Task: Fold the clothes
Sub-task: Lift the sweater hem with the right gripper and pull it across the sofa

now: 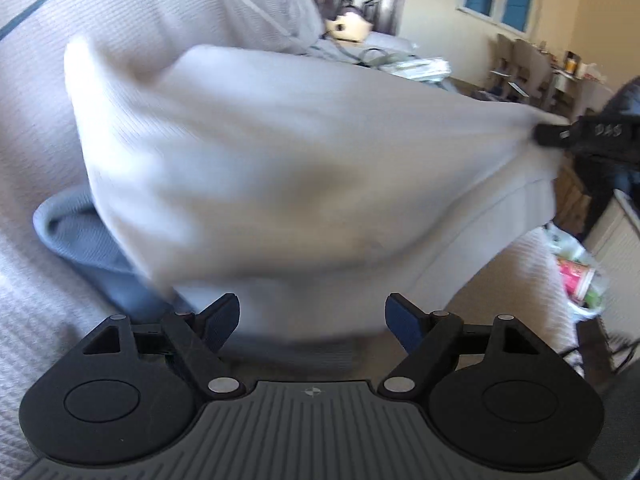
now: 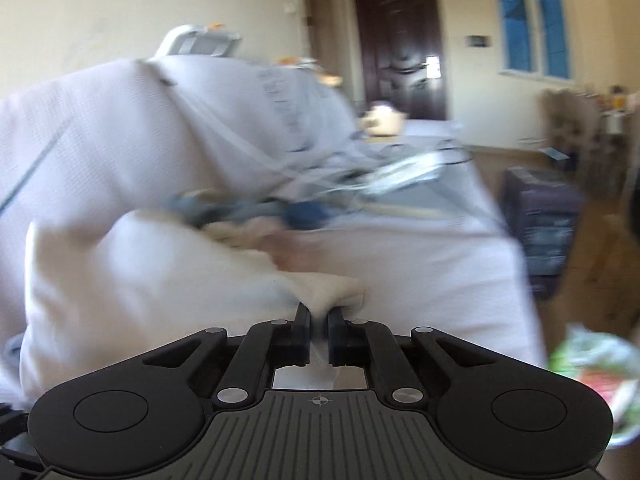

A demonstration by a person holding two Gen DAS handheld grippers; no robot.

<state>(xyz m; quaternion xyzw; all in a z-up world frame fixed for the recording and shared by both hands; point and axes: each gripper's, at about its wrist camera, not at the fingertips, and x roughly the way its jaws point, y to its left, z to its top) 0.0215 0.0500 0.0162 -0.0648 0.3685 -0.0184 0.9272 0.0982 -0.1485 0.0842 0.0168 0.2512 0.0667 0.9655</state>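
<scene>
A white knit garment (image 1: 288,168) hangs lifted and stretched above the pale textured sofa cover (image 1: 36,320). My right gripper (image 2: 319,320) is shut on one corner of the garment (image 2: 332,290). In the left wrist view that same gripper (image 1: 554,136) shows at the right edge, pinching the cloth. My left gripper (image 1: 313,320) stands open just below the garment's lower fold, its pads apart from the cloth. A grey-blue garment (image 1: 76,236) lies partly under the white one.
A heap of other clothes (image 2: 304,200) lies further along the sofa. A plastic bag with colourful contents (image 1: 576,276) sits past the sofa's right end. On the floor is a dark case (image 2: 536,220). Chairs and a table (image 1: 532,68) stand by the far wall.
</scene>
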